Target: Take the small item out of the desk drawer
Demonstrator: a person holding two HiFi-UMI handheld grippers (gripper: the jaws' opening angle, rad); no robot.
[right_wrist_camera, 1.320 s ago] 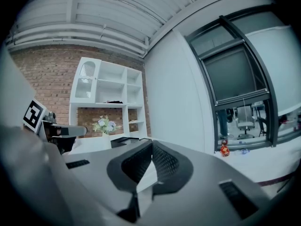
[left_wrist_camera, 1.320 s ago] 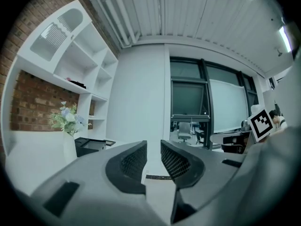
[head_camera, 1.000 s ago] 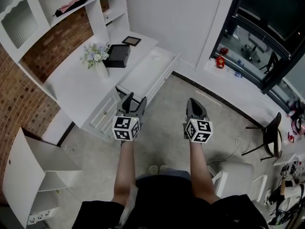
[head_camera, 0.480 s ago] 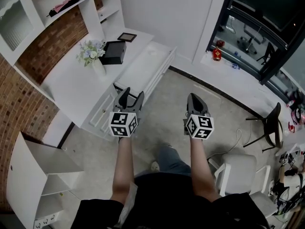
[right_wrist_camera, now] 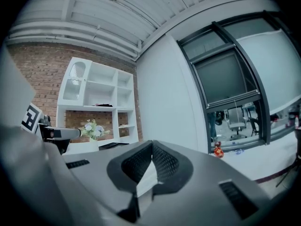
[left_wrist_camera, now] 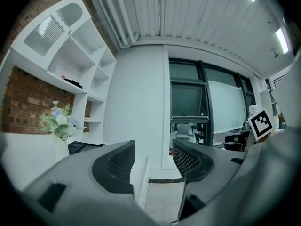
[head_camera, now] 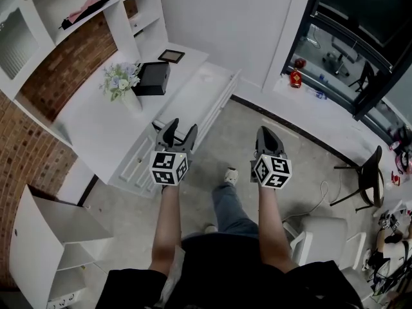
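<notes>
A brick wall (head_camera: 67,60) runs down the left side of the room, with a white shelf unit (head_camera: 35,8) set against it. Below that stands the white desk (head_camera: 90,124). Its top carries one vase of flowers (head_camera: 120,85), one black box (head_camera: 152,78) just right of the vase, and one small dark frame (head_camera: 170,56) lying flat at the far end. The drawer fronts (head_camera: 138,161) along the desk's edge all sit flush. They are too foreshortened to count, and the small item shows in no view, so I cannot tell which drawer holds it. At the near left an open white cabinet (head_camera: 48,234) stands on the floor. A long low white unit (head_camera: 207,92) lies just right of the desk.

The floor (head_camera: 206,150) is bare grey concrete. Over it hang two grippers. The left gripper (head_camera: 181,126) is near the desk's drawer edge with its jaws spread apart and nothing between them. The right gripper (head_camera: 266,132) is well apart from the desk, jaws brought together at the tips and empty. One shoe (head_camera: 229,176) shows between them.

To the right is a plain white wall, then a dark-framed window (head_camera: 347,40) with one red ornament (head_camera: 295,78) on its sill. One black chair (head_camera: 364,176) stands at the far right edge.
</notes>
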